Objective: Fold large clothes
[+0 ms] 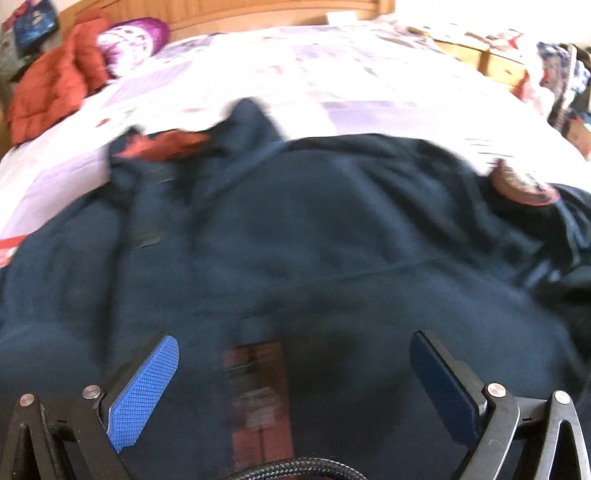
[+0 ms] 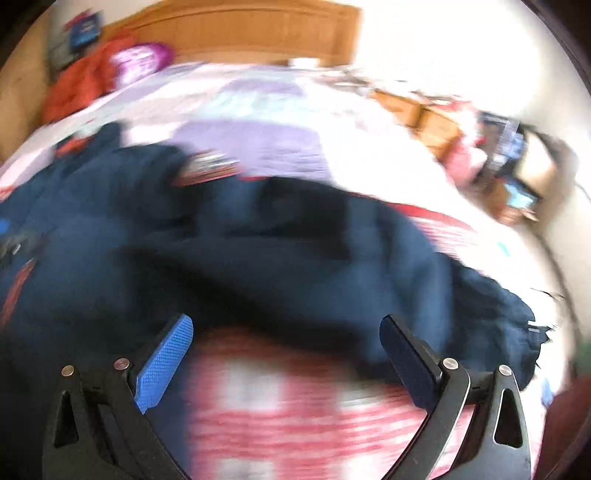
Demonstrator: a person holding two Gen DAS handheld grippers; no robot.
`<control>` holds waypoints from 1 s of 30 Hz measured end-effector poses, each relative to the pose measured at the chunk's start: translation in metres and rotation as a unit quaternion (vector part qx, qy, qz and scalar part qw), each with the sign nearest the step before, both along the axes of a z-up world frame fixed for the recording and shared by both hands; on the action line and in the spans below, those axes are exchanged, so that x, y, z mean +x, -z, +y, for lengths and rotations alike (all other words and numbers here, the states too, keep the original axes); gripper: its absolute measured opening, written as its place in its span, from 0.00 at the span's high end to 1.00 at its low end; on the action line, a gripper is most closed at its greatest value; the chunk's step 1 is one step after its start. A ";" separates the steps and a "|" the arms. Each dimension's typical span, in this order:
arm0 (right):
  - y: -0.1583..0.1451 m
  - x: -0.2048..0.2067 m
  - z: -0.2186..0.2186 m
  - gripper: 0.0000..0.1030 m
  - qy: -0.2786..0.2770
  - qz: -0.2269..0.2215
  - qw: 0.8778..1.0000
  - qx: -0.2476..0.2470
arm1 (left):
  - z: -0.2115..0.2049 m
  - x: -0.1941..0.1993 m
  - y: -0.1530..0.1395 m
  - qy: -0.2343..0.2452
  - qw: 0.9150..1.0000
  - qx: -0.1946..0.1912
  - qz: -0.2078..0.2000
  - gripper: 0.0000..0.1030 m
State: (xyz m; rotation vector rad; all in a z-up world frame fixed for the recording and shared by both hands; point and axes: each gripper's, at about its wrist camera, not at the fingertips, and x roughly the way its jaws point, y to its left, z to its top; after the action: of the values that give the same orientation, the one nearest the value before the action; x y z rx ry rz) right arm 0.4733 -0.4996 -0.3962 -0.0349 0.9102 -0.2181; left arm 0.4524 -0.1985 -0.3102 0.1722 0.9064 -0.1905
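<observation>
Dark blue and soft, the big jacket (image 1: 295, 240) lies spread out on the bed (image 1: 332, 74). It looks like thick, fuzzy cloth with lumps and folds in it. Orange-red lining (image 1: 173, 146) peeks out near its collar at the far end. A round patch (image 1: 524, 184) with a red edge sits on the far right part of it. A dark red label (image 1: 258, 398) with small writing lies on the cloth close to the camera, but the writing is too blurry to read.

The left gripper (image 1: 295, 369) hangs just over the jacket with its two fingers wide apart and nothing between them. Its pads (image 1: 144, 391) are blue rubber with tiny bumps, set on black metal arms with shiny round bolts.

The right gripper (image 2: 286, 354) is also spread wide and holds nothing. It is over the near edge of the jacket, where the blue cloth ends and a red and white checked cover (image 2: 295, 406) shows.

The bed cover is pale, with purple and white squares. A wooden headboard (image 1: 258, 11) stands at the far end. An orange puffy coat (image 1: 55, 85) with stitched lines lies in the far left corner, beside a shiny purple and white pillow (image 1: 133, 40). Both pictures are blurry.
</observation>
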 end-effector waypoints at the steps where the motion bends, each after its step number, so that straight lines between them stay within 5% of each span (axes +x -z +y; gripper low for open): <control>1: 0.000 -0.001 -0.014 0.01 0.019 0.000 1.000 0.003 | -0.015 0.001 0.003 0.009 1.000 0.006 -0.003 0.00; 5: 0.018 -0.004 -0.094 0.00 0.072 0.024 0.997 0.023 | -0.048 0.007 0.028 0.020 0.999 0.036 0.008 0.00; 8: 0.031 -0.025 -0.157 0.01 0.142 0.055 0.988 -0.012 | -0.033 0.006 0.037 0.003 1.000 -0.009 0.007 0.00; 10: 0.038 -0.058 -0.213 0.08 0.199 0.062 0.978 0.019 | -0.031 0.005 0.039 -0.001 1.000 -0.011 0.003 0.00; 16: 0.008 -0.099 -0.232 0.09 0.206 0.024 0.976 0.070 | -0.043 0.005 0.040 -0.002 1.000 0.028 -0.011 0.00; 21: 0.020 -0.121 -0.249 0.05 0.274 0.032 0.941 0.196 | -0.049 0.007 0.037 -0.009 0.999 0.034 -0.001 0.00; 26: 0.036 -0.129 -0.267 0.05 0.328 -0.015 0.889 0.318 | -0.050 0.005 0.041 -0.015 0.999 0.036 -0.007 0.00; 30: 0.051 -0.098 -0.272 0.06 0.330 -0.032 0.871 0.362 | -0.051 0.006 0.041 -0.016 0.999 0.040 -0.009 0.00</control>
State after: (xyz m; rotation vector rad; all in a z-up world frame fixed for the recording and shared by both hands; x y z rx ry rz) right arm 0.3752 -0.7712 -0.4468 0.9935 0.8627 -0.4955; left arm 0.4580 -0.2496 -0.3516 0.2328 0.8992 -0.1233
